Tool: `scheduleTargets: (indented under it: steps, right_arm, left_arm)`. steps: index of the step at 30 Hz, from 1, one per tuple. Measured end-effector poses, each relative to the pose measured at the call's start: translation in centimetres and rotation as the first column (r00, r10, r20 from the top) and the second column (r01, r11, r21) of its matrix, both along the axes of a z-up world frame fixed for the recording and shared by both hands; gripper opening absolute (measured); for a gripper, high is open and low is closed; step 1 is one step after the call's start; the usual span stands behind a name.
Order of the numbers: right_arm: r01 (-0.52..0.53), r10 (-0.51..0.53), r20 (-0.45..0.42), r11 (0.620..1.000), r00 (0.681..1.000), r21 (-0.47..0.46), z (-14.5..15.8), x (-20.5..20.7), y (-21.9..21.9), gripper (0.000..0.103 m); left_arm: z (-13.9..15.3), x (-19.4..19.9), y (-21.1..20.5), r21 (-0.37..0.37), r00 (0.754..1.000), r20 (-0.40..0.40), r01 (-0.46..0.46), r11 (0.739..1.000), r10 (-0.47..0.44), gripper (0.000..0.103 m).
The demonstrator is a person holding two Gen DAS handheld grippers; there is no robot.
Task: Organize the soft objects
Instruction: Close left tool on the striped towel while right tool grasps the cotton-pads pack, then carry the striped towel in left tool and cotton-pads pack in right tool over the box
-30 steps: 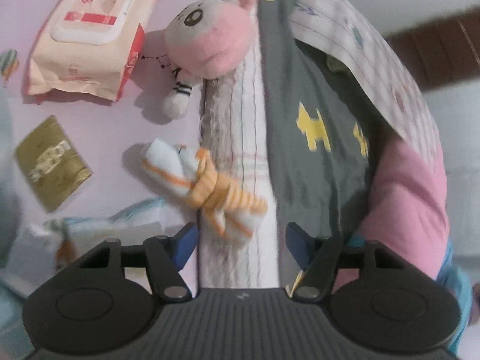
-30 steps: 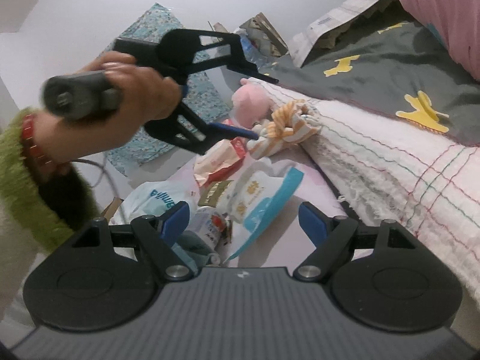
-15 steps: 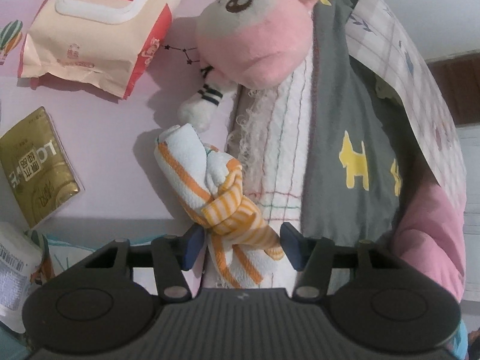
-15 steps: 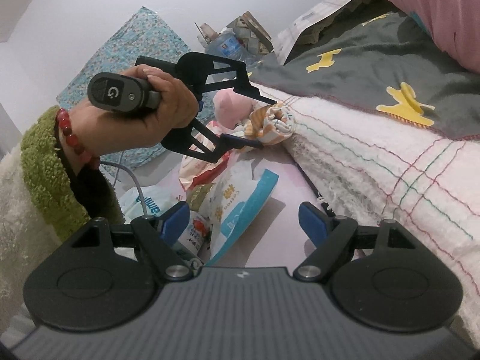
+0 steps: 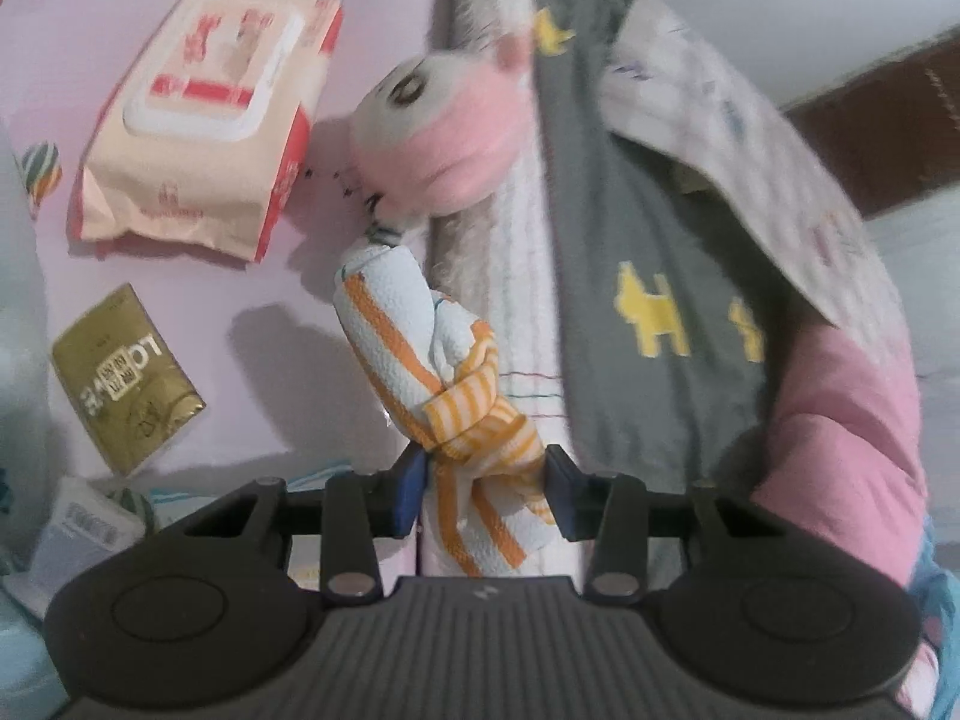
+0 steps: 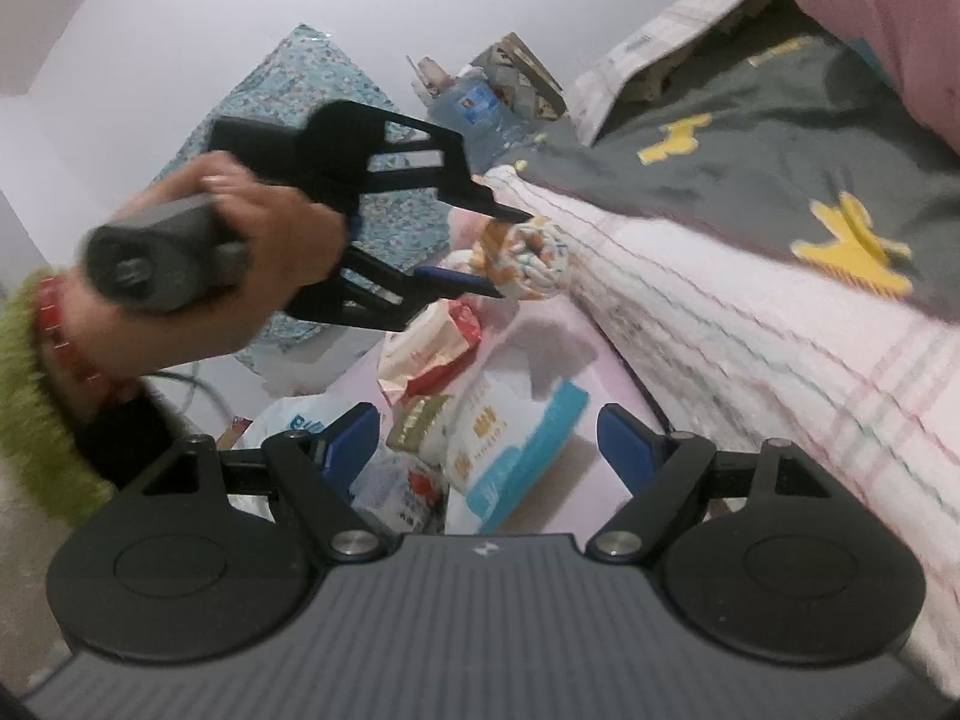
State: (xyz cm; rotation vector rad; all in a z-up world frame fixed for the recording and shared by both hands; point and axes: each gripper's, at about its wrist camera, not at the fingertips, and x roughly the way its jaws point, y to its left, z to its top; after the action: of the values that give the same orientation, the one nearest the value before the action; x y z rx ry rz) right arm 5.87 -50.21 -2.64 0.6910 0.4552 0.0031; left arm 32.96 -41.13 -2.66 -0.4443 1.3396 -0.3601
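Left wrist view: the white, orange-striped knotted towel (image 5: 456, 414) is clamped at its knot between the left gripper (image 5: 485, 483) pads, lifted above the pink sheet (image 5: 252, 294); half a second ago the fingers only bracketed it. Its long axis runs away from the camera toward the plush toy (image 5: 447, 138). The right gripper (image 6: 489, 441) hangs wide open, holding nothing.

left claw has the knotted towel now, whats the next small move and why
Probably lift it a little, straight up. The left claw is shut on the towel at its knot, and the towel's far end sits against the plush and the blanket edge, so raising it first should free it without dragging either. The right claw is open and empty, ready to help if needed.
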Motion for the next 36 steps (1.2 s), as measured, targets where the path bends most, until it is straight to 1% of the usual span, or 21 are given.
scheduleTargets:
  steps: [3,6,8,10,11,14,16,20,22,23,24,25,26,27,28,29,32,36]
  right_arm:
    - [-0.014,0.015,0.009,0.997,1.000,-0.081,1.6,0.7,0.6,0.080]
    - [-0.068,0.069,0.001,0.984,0.998,-0.167,3.4,1.5,1.5,0.080]
    - [-0.139,0.135,-0.035,0.964,0.990,-0.228,4.4,2.5,2.4,0.087]
    - [-0.199,0.186,-0.073,0.938,0.980,-0.285,5.0,3.9,3.5,0.088]
    - [-0.227,0.209,-0.089,0.928,0.974,-0.295,5.1,4.7,3.9,0.088]
    - [-0.309,0.268,-0.170,0.901,0.948,-0.303,4.7,7.6,5.1,0.088]
    - [-0.373,0.306,-0.244,0.874,0.920,-0.312,4.0,9.8,6.0,0.087]
    - [-0.426,0.279,-0.383,0.820,0.881,-0.381,2.5,12.7,7.5,0.086]
    - [-0.457,0.266,-0.457,0.803,0.849,-0.382,1.5,14.2,7.9,0.085]
    - [-0.468,0.263,-0.483,0.800,0.835,-0.374,1.1,14.8,8.0,0.081]
    - [-0.471,0.250,-0.509,0.801,0.824,-0.369,0.6,15.2,8.0,0.077]
    - [-0.473,0.240,-0.528,0.802,0.815,-0.365,0.2,15.4,8.0,0.069]
    - [-0.465,0.236,-0.527,0.810,0.816,-0.357,0.1,15.4,7.9,0.069]
    - [-0.453,0.230,-0.523,0.820,0.821,-0.350,0.2,15.3,7.7,0.064]
    - [-0.437,0.218,-0.522,0.832,0.824,-0.342,0.3,15.1,7.4,0.055]
    - [-0.418,0.211,-0.518,0.849,0.829,-0.323,0.4,15.0,7.0,0.050]
    - [-0.361,0.187,-0.506,0.893,0.842,-0.269,0.8,14.3,5.9,0.044]
    - [-0.286,0.138,-0.486,0.926,0.863,-0.246,1.4,12.4,5.0,0.039]
  left_arm:
    - [2.7,-1.0,1.5,-0.023,0.998,0.046,0.035,0.999,-0.034,0.043]
    - [5.4,-2.2,3.3,-0.035,0.992,0.102,0.073,0.997,-0.069,0.043]
    - [7.2,-3.1,5.0,-0.036,0.985,0.149,0.096,0.995,-0.090,0.043]
    - [8.9,-4.0,7.1,-0.036,0.978,0.188,0.102,0.994,-0.094,0.043]
    - [9.7,-4.5,8.3,-0.036,0.974,0.208,0.103,0.994,-0.093,0.043]
    - [11.4,-6.0,12.0,-0.034,0.966,0.247,0.093,0.995,-0.082,0.043]
    - [12.1,-6.9,14.4,-0.023,0.959,0.271,0.085,0.996,-0.076,0.043]
    - [12.6,-8.8,19.8,-0.001,0.959,0.280,0.052,0.999,-0.050,0.043]
    - [12.4,-9.7,22.3,0.004,0.960,0.279,0.024,1.000,-0.024,0.043]
    - [12.4,-10.1,23.4,0.003,0.960,0.281,0.011,1.000,-0.011,0.043]
    - [12.2,-10.5,24.7,0.002,0.959,0.283,-0.009,1.000,0.008,0.043]
    - [12.2,-10.9,25.9,0.001,0.958,0.285,-0.024,1.000,0.023,0.043]
    - [12.1,-11.3,27.2,-0.002,0.957,0.287,-0.040,0.999,0.039,0.043]
    - [12.0,-11.7,28.3,-0.003,0.956,0.287,-0.055,0.999,0.053,0.043]
    - [12.0,-12.0,29.4,-0.005,0.956,0.287,-0.067,0.998,0.065,0.043]
    - [11.9,-12.3,30.4,-0.007,0.955,0.286,-0.079,0.997,0.077,0.043]
    - [11.4,-13.2,33.4,-0.017,0.955,0.275,-0.114,0.993,0.115,0.043]
    - [10.6,-14.2,36.0,-0.031,0.959,0.249,-0.135,0.990,0.139,0.043]
